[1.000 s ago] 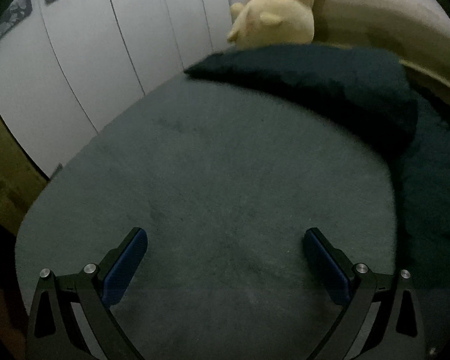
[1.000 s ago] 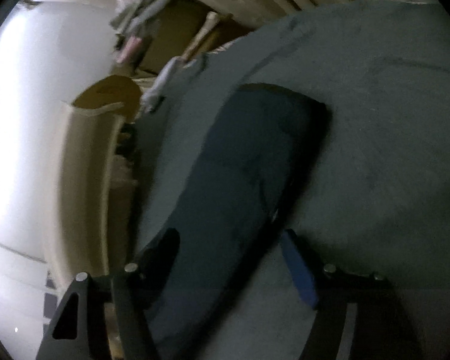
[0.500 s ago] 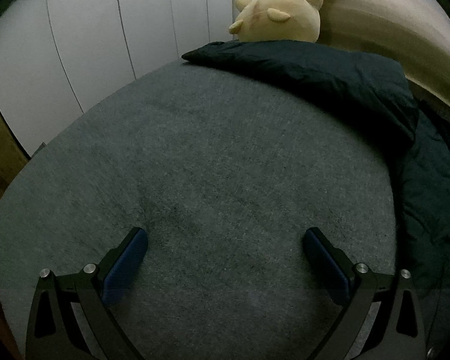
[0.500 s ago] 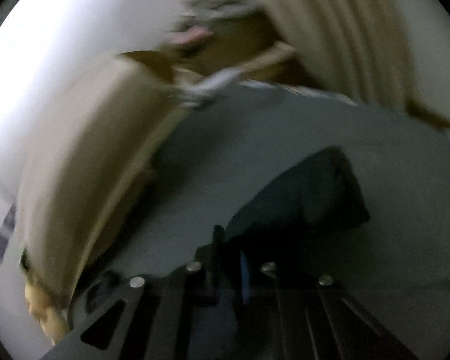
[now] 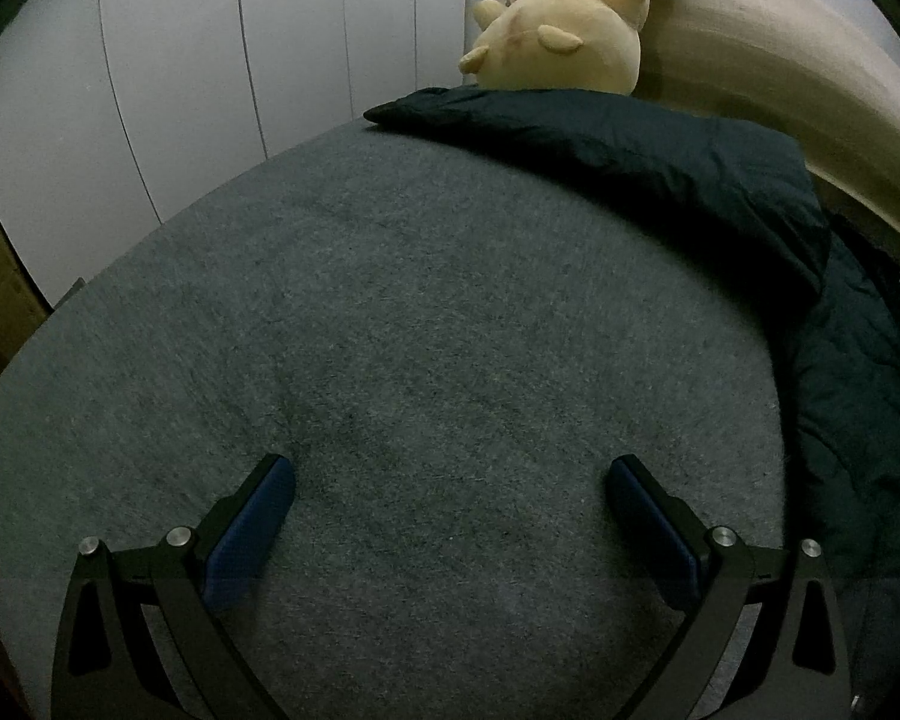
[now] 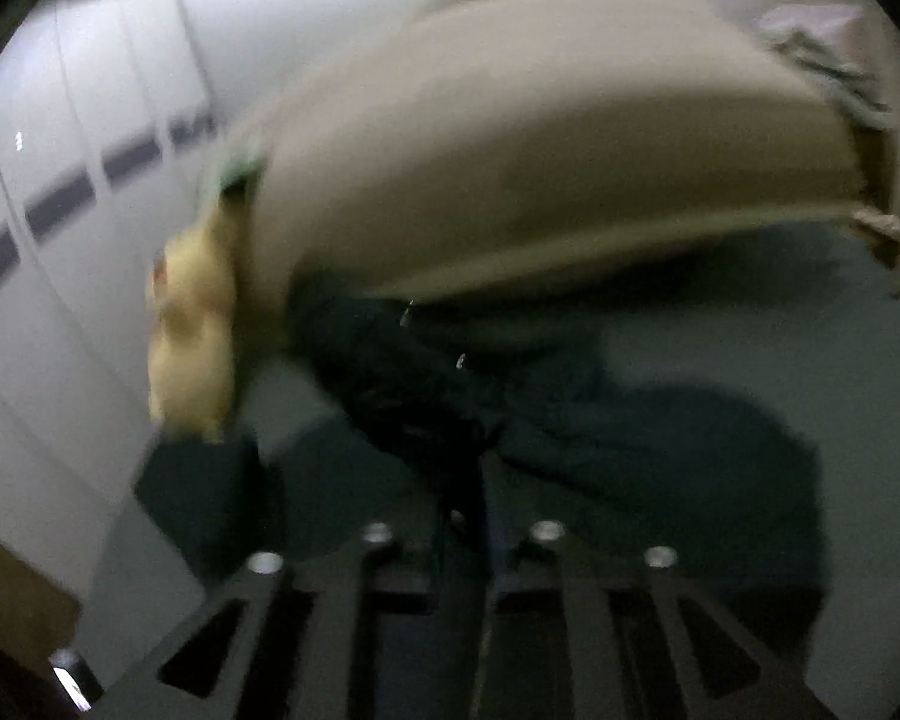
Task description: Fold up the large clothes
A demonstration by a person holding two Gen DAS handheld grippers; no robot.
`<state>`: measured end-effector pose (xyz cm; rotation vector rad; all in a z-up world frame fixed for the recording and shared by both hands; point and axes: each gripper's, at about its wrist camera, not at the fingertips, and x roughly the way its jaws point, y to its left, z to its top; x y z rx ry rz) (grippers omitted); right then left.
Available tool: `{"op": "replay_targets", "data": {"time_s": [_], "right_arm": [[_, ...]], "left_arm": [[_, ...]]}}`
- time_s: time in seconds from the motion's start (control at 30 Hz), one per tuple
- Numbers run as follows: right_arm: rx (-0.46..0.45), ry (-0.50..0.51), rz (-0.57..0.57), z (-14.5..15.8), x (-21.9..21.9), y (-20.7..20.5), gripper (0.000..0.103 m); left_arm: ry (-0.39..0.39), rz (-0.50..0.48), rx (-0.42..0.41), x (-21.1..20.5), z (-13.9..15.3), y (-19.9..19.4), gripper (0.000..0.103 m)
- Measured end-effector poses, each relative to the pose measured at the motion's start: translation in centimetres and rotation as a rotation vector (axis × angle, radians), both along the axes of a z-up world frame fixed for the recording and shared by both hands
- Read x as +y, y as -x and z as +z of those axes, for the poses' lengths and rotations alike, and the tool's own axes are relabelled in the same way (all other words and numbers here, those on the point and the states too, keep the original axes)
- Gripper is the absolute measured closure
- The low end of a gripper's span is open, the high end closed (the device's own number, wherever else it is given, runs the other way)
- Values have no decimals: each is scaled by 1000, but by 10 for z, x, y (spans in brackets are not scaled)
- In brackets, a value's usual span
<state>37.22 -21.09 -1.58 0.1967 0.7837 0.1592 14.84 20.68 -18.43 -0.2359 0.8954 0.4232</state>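
Note:
A dark navy padded garment point(image 5: 660, 156) lies along the far and right side of a grey bed cover point(image 5: 420, 360). My left gripper point(image 5: 450, 516) is open and empty over bare grey cover, well short of the garment. In the blurred right wrist view, my right gripper point(image 6: 465, 534) is shut on a fold of the dark garment point(image 6: 570, 432), which stretches away from the jaws across the bed.
A yellow plush toy point(image 5: 564, 30) sits at the head of the bed against a beige headboard point(image 5: 780, 60); it also shows in the right wrist view point(image 6: 192, 336). White wardrobe doors point(image 5: 180, 60) stand beyond the bed's left edge.
My right gripper closed on the dark garment and swung round with it toward the headboard. My left gripper stayed open and its view turned slightly toward the plush toy.

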Motion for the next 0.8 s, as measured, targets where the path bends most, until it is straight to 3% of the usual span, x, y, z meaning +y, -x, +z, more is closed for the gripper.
{"op": "replay_targets", "data": {"time_s": [0.03,0.07,0.13,0.2,0.33,0.43,0.53,0.67,0.73,0.8], "right_arm": [[62,15,28,-18,15,-5,32],[113,29,41,-36,28,-9,0],[153,55,52,-58,39,-2,0],[160,45,53,-60,42,-1,0],[99,-79,59,-44,15,33,0],[27,-150,27,-34,-24,65,0],[-7,-193,-61,-41,-75,99,0],[20,-273,-153,-70,-127,130,0],[20,-306,-175,-77,-146,146,0],[14,-327,-192,-83,-163,160,0]], "left_arm": [[-1,0,1,0,0,0,0],[-2,0,2,0,0,0,0],[-3,0,7,0,-1,-2,0],[-6,0,14,-2,1,-3,0],[22,-24,70,2,9,-12,0],[70,-18,17,6,37,-12,0],[208,-119,-84,-15,77,-23,0],[450,-375,-82,-85,100,-77,0],[502,-456,-60,-124,98,-108,0],[506,-478,-24,-159,87,-143,0]]}}
